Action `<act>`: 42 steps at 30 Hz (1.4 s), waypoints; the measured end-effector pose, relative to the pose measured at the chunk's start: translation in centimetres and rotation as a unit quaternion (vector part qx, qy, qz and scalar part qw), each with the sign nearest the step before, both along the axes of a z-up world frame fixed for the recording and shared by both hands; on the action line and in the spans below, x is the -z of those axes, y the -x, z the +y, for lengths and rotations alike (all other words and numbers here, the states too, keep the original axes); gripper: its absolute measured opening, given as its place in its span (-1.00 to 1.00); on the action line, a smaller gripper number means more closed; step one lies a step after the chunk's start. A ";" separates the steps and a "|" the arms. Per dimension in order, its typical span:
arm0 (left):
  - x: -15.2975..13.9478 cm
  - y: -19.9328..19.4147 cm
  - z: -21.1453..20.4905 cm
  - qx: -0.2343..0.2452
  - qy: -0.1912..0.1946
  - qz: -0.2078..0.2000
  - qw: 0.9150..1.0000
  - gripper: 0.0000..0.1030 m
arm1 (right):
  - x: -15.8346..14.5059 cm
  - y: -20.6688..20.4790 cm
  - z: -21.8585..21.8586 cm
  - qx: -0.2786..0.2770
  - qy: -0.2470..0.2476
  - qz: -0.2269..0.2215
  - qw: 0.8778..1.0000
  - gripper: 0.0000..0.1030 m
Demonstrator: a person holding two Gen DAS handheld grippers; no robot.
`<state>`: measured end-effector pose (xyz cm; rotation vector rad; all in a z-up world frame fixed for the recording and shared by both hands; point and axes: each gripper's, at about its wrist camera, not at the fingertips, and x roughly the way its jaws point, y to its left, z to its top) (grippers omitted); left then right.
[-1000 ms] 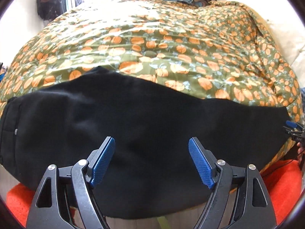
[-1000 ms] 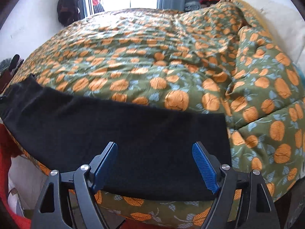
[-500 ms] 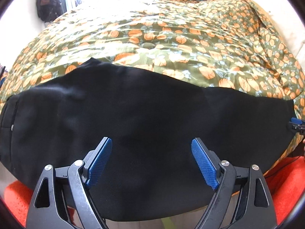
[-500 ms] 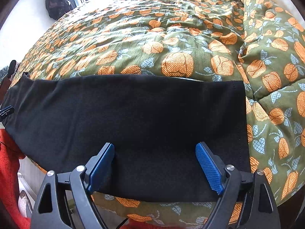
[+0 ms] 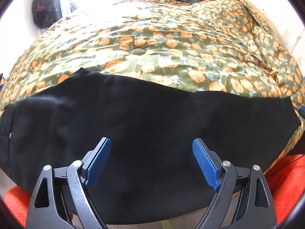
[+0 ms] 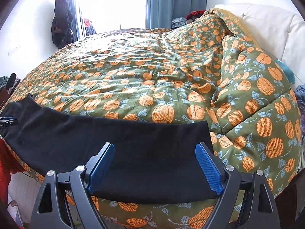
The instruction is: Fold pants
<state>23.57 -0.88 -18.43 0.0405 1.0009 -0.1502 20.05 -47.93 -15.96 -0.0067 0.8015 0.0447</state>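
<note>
Pants: black pants (image 5: 144,118) lie flat, lengthwise along the pumpkin-print duvet (image 5: 171,43) near edge.
Left gripper (image 5: 152,161): jaws opening, empty, above the middle.
Right gripper (image 6: 154,164): spread, empty, over the hem.
Technique: pinch both layers at matching ends, lift evenly.

The black pants (image 5: 144,114) run past the left edge, their waistband cut off there
</note>
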 end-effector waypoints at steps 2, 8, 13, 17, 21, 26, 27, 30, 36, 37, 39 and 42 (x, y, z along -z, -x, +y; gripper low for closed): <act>1.2 -0.5 -0.7 0.003 -0.012 0.018 1.000 0.77 | -0.1 -0.1 -0.5 0.008 -0.008 -0.002 1.000 0.68; 3.7 -1.2 -1.9 -0.006 -0.044 0.035 0.998 0.83 | -0.3 0.3 -0.6 0.009 -0.010 -0.010 1.000 0.68; 1.0 -0.7 -3.2 0.020 -0.011 0.013 1.000 0.82 | -0.5 0.9 0.2 -0.005 0.006 -0.023 1.000 0.68; 0.5 -1.1 -5.8 0.063 -0.029 0.002 0.998 0.83 | -0.8 1.1 0.1 -0.002 0.000 -0.035 0.999 0.68; 2.4 -1.2 -7.0 0.071 -0.046 0.029 0.996 0.82 | -0.9 1.2 -0.1 0.003 -0.001 -0.037 0.999 0.68; 3.2 0.9 -7.0 0.085 -0.051 0.038 0.994 0.83 | -1.0 1.7 -0.4 0.004 0.002 -0.046 0.999 0.68; 3.2 1.2 -7.0 0.088 -0.053 0.038 0.994 0.83 | -1.1 1.7 -0.5 0.006 -0.001 -0.047 0.999 0.68; 2.9 1.6 -7.1 0.096 -0.053 0.041 0.993 0.83 | -1.2 1.8 -1.1 0.014 -0.012 -0.052 0.998 0.68; 2.0 1.3 -7.8 0.098 -0.041 0.035 0.994 0.83 | -1.4 1.8 -1.5 0.019 -0.018 -0.057 0.998 0.68; 1.8 1.2 -7.9 0.099 -0.038 0.033 0.994 0.83 | -1.4 1.8 -1.4 0.017 -0.016 -0.057 0.998 0.68; 1.3 1.1 -8.1 0.100 -0.036 0.028 0.994 0.83 | -1.4 1.9 -1.2 0.015 -0.010 -0.057 0.998 0.68; 0.7 0.3 -8.8 0.105 -0.037 0.021 0.994 0.82 | -1.3 1.9 -1.2 0.014 -0.009 -0.056 0.998 0.68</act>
